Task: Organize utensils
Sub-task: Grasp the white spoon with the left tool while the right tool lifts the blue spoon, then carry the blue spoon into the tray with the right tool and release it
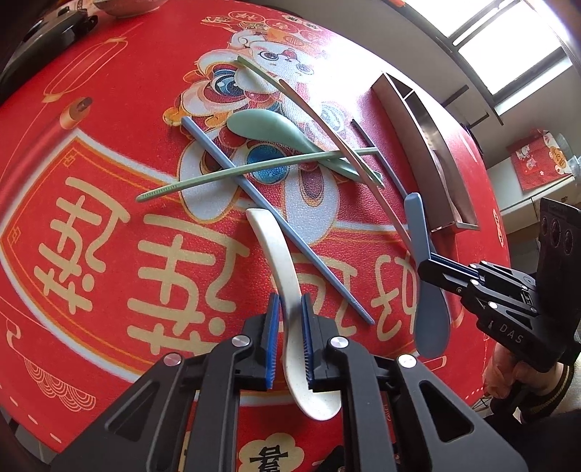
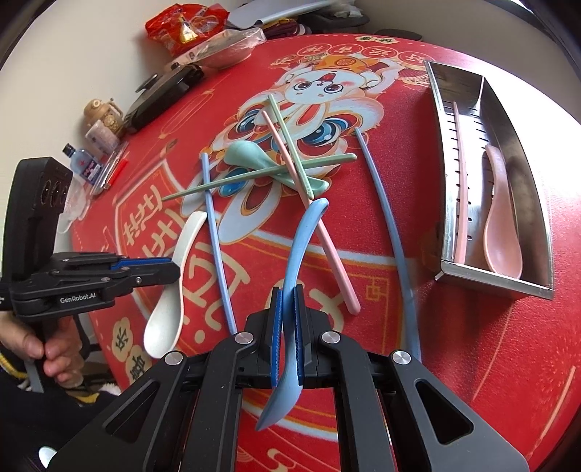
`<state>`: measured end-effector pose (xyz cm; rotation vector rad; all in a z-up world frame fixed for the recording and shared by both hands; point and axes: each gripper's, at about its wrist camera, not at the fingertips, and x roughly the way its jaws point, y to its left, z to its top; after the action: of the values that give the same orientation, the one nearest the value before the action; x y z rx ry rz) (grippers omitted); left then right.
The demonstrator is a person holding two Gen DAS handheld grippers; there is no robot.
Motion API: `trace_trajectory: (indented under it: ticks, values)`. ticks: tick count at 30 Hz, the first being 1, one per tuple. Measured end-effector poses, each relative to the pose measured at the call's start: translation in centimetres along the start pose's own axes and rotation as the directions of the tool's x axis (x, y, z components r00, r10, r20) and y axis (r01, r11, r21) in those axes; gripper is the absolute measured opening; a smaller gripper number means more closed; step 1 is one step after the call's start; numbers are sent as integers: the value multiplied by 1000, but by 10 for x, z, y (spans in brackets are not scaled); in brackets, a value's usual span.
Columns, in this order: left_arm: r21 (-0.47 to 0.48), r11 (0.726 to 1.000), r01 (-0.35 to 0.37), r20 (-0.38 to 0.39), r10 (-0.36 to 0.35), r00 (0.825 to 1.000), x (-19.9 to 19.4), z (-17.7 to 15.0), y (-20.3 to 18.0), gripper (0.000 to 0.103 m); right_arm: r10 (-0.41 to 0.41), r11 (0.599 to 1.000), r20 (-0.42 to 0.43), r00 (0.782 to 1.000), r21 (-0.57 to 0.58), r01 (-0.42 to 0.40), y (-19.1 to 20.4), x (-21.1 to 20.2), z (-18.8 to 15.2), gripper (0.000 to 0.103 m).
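Observation:
My left gripper (image 1: pixel 290 308) is shut on the white spoon (image 1: pixel 276 254), gripping its handle near the bowl; it shows from the side in the right wrist view (image 2: pixel 174 268). My right gripper (image 2: pixel 287 294) is shut on the blue spoon (image 2: pixel 301 239), seen from the left wrist view (image 1: pixel 417 221). On the red mat lie a green spoon (image 2: pixel 250 156), green chopsticks (image 2: pixel 254 174), blue chopsticks (image 2: pixel 214 232) and one pink chopstick (image 2: pixel 326 247), crossed in a pile. The steel holder (image 2: pixel 494 279) has a pink chopstick (image 2: pixel 462 181) and a pink spoon (image 2: pixel 503 225) in it.
The red printed mat (image 2: pixel 472 345) covers the table. At its far left edge stand a black appliance (image 2: pixel 159 94), a small bottle (image 2: pixel 81 161), a bowl under plastic wrap (image 2: pixel 228 51) and snack bags (image 2: pixel 181 25). A window (image 1: pixel 508 40) is behind the holder.

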<state>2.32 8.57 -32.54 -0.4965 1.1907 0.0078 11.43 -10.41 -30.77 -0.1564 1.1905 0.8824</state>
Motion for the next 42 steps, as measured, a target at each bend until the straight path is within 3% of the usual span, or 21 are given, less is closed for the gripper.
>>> trace_trajectory:
  ticks: [16,21,27,35,39,42]
  values:
    - [38,999,13,-36,-11,999,14,3,-8,14,-6,1000,0,1000,10,6,0,-2,-3,6]
    - [53,998,36,-28,-35,999,13,4,-12,6,-7,1000,4,1000,24,7,-3,-4,-4,6]
    - [78,996,51,46,-55,997,-10,8,-14,5,1,1000,14,1000,27,-2,-2,-5,-4,6]
    - [39,994,101,135,-105,985,-41,23,-8,5,7,999,54,998,38,-10,-9,-19,1,6]
    - [46,991,123,183,-130,975,-56,35,-16,5,7,998,105,994,60,-13,-27,-42,17,6]
    - [52,989,135,215,-143,966,-65,43,-22,5,-41,998,130,991,46,35,-48,-58,35,6]
